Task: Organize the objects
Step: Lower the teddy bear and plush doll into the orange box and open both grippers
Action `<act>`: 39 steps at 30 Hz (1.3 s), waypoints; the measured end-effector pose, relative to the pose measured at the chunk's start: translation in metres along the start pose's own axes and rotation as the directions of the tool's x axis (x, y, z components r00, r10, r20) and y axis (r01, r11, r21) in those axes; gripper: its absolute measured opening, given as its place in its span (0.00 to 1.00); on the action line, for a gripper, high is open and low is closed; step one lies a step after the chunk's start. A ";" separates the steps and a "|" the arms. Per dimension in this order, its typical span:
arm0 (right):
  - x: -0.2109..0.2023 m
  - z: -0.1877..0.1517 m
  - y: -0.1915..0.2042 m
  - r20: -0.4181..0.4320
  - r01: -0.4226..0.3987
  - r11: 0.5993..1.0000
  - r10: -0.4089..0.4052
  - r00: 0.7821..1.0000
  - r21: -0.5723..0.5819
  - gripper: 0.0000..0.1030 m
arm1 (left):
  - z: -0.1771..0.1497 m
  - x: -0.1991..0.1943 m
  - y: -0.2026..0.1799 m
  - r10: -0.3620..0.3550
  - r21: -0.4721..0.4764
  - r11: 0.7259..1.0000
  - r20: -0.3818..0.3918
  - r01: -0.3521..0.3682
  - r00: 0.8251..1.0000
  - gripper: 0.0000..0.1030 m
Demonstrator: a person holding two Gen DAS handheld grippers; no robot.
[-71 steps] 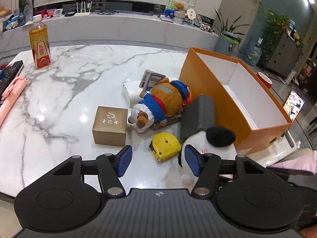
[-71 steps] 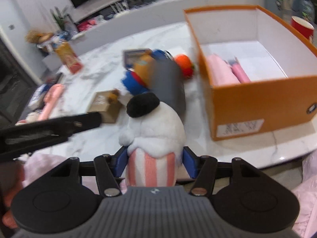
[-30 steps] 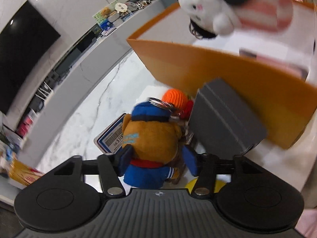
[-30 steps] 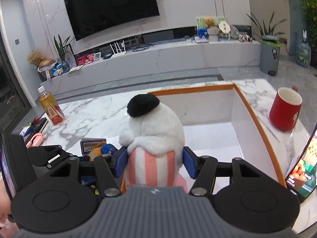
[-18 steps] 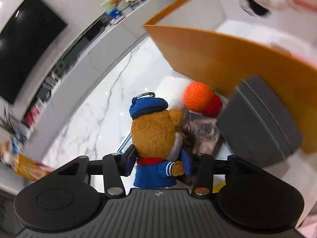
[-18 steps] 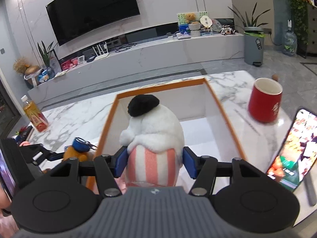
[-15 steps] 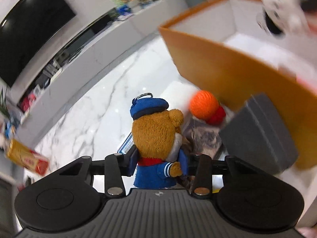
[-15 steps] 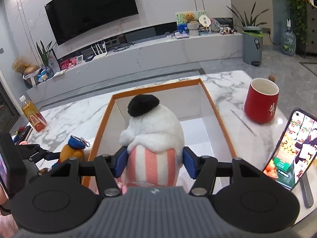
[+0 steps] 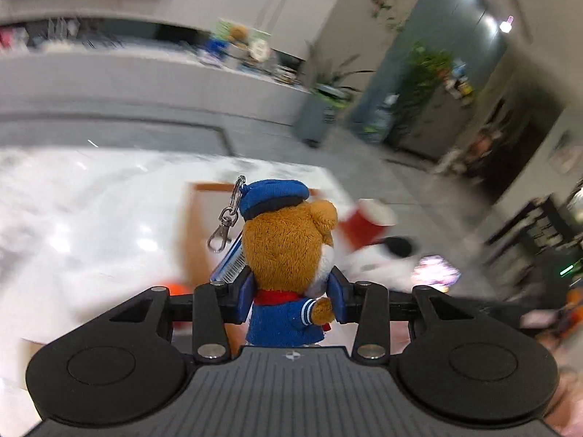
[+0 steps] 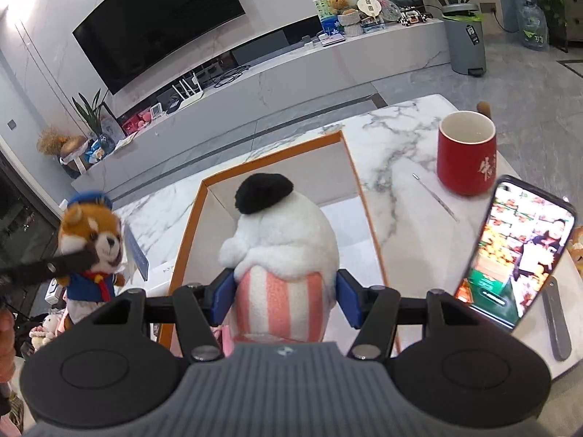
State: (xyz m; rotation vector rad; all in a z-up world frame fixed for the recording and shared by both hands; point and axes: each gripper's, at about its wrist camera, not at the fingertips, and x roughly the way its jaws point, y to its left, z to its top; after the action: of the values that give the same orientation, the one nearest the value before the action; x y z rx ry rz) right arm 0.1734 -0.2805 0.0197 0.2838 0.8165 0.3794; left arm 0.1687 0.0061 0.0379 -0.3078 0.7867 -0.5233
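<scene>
My left gripper (image 9: 291,295) is shut on a brown plush bear (image 9: 288,251) with a blue cap and blue jacket, held up in the air; the view is blurred. The bear also shows at the left of the right wrist view (image 10: 93,251). My right gripper (image 10: 284,300) is shut on a white plush toy (image 10: 284,240) with a black ear and pink-striped body, held above the open orange box (image 10: 355,178). The white toy appears blurred in the left wrist view (image 9: 379,258). The box's white inside shows beneath the toy.
A red mug (image 10: 466,153) stands on the marble table (image 10: 397,134) right of the box. A phone with a lit screen (image 10: 517,255) lies near the front right edge. A metal stick (image 10: 433,196) lies between box and mug.
My left gripper has lifted the bear off the table and swung right toward the box. My right gripper holds the white toy over the box, slightly lower and nearer.
</scene>
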 end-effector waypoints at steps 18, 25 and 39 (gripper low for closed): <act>0.028 -0.006 -0.023 -0.164 0.035 0.995 -0.050 0.985 -0.092 0.59 | -0.034 0.107 -0.004 -0.026 -0.156 0.988 -0.252 -0.014 0.967 0.47; 0.050 -0.003 -0.006 -0.232 0.069 0.961 -0.134 0.964 -0.267 0.59 | -0.041 0.128 -0.004 0.016 -0.147 0.987 -0.329 -0.068 0.944 0.49; 0.072 -0.002 0.019 -0.364 0.049 0.867 -0.259 0.894 -0.496 0.65 | -0.047 0.144 0.001 0.011 -0.150 0.986 -0.406 -0.078 0.914 0.64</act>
State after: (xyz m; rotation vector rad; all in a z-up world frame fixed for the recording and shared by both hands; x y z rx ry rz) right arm 0.2128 -0.2324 -0.0206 -0.3439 1.1316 0.4818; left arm 0.2198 -0.0759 -0.0790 -0.3371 1.2417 -0.4857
